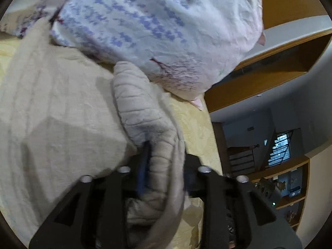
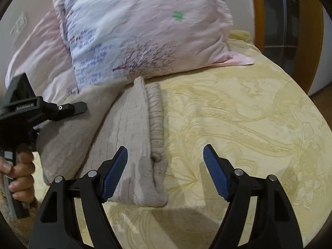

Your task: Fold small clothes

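Right wrist view: one beige ribbed garment (image 2: 128, 137), partly folded, lies on the yellow patterned bedspread (image 2: 238, 114), its far end touching the printed pillow (image 2: 134, 33). Right gripper (image 2: 166, 166) hovers over the garment's near end, blue pads spread wide, holding nothing. Left gripper (image 1: 164, 166) is clenched on a bunched ribbed fold of the garment (image 1: 62, 108). Label on the left gripper body too blurred to read; lilac script on the pillow also illegible. Two pillows, stacked at the bed's head. Wooden shelving (image 1: 290, 66) beyond the pillow.
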Action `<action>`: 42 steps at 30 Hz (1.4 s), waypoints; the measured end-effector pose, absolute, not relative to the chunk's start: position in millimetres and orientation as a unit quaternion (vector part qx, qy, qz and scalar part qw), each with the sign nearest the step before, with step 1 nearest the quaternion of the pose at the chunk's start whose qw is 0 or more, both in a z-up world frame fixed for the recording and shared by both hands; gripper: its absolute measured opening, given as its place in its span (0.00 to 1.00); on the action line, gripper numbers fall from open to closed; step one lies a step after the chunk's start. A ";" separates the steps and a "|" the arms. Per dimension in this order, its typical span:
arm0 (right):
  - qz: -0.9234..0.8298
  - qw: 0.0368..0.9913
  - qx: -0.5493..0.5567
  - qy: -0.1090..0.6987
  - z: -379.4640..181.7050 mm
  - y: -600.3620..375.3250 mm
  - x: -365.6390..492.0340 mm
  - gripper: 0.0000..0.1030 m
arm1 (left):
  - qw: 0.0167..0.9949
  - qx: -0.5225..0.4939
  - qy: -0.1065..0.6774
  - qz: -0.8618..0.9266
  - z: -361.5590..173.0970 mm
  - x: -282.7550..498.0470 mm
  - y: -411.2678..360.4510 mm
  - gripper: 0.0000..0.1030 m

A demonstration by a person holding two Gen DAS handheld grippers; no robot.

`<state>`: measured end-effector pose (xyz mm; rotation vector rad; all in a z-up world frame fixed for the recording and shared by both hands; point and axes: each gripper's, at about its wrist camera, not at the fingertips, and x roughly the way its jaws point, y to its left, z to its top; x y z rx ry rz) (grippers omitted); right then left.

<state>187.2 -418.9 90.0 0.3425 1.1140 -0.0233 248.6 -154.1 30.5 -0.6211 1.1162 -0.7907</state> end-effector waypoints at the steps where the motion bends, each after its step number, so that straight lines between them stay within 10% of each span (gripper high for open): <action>1: -0.004 0.834 0.180 0.521 92.0 -425.2 187.0 0.75 | 0.727 -0.286 0.504 -0.368 33.7 249.2 -156.3 0.55; 11: 0.110 0.779 0.360 0.501 93.9 -451.0 198.8 0.74 | 0.804 -0.187 0.436 -0.360 79.7 213.5 -110.7 0.80; 22: 0.136 0.720 0.397 0.553 59.6 -416.8 243.9 0.64 | 0.853 -0.071 0.473 -0.209 43.1 211.1 -56.4 0.84; 33: 0.122 0.711 0.406 0.561 29.4 -404.3 266.0 0.19 | 0.833 -0.092 0.497 -0.226 23.5 213.2 -61.3 0.84; 42: 0.119 0.788 0.327 0.508 77.4 -403.7 261.1 0.14 | 0.838 -0.081 0.489 -0.230 29.4 210.8 -68.7 0.88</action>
